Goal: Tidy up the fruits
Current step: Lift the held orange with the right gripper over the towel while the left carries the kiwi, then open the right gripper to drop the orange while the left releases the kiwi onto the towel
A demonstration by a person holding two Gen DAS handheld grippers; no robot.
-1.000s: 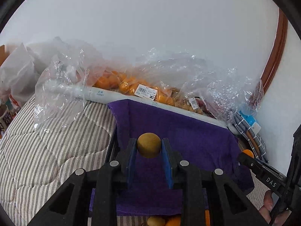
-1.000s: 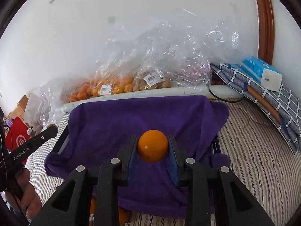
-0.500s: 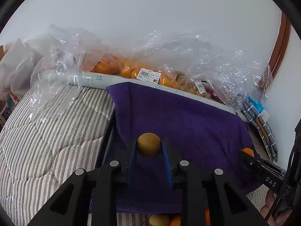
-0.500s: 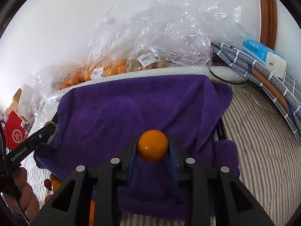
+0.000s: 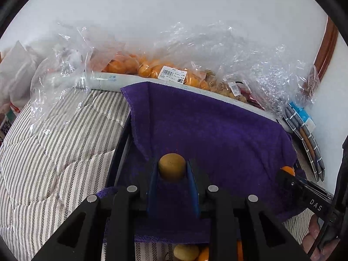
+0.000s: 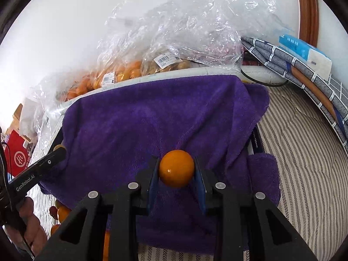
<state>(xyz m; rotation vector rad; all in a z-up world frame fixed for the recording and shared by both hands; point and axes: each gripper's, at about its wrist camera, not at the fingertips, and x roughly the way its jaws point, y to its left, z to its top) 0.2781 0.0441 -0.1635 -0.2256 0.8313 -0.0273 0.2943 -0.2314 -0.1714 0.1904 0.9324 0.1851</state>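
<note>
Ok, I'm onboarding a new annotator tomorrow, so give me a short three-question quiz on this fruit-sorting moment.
1. True or false: both grippers are empty.
2. Multiple choice: the cloth under both grippers is A) red, B) purple, C) white.
3. Fill in: behind the cloth, bagged fruit lies in clear ____ bags.

Key
1. False. The left gripper is shut on a tan-yellow fruit, and the right gripper is shut on a glossy orange fruit.
2. B. It is a purple towel.
3. Plastic. The plastic bags sit against the wall.
</note>
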